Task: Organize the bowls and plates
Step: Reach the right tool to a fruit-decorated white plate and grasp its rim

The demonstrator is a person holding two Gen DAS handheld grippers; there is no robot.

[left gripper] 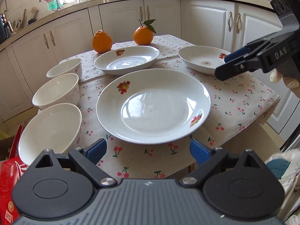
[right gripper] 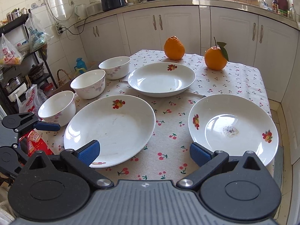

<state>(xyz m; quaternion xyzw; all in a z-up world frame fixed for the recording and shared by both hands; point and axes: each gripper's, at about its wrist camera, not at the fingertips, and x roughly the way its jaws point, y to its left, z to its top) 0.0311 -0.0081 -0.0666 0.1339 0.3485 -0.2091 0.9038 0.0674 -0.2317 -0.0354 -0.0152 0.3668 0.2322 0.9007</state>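
Three white flower-print plates lie on the cherry-print cloth: a near plate (left gripper: 152,105) (right gripper: 110,129), a far plate (left gripper: 127,60) (right gripper: 161,78), and a right plate (left gripper: 202,60) (right gripper: 232,129) with a speckled stain. Three white bowls (left gripper: 50,131) (left gripper: 56,91) (left gripper: 65,68) stand in a row along the left edge, also in the right wrist view (right gripper: 57,106). My left gripper (left gripper: 148,151) is open just short of the near plate's rim, nothing between its pads. My right gripper (right gripper: 144,152) (left gripper: 226,65) is open over the gap between the near and right plates.
Two oranges (left gripper: 102,42) (left gripper: 143,35) sit at the table's far edge. The tablecloth (left gripper: 243,101) hangs over the right edge. A red box (left gripper: 9,178) lies below the table on the left. White cabinets (right gripper: 168,26) run behind.
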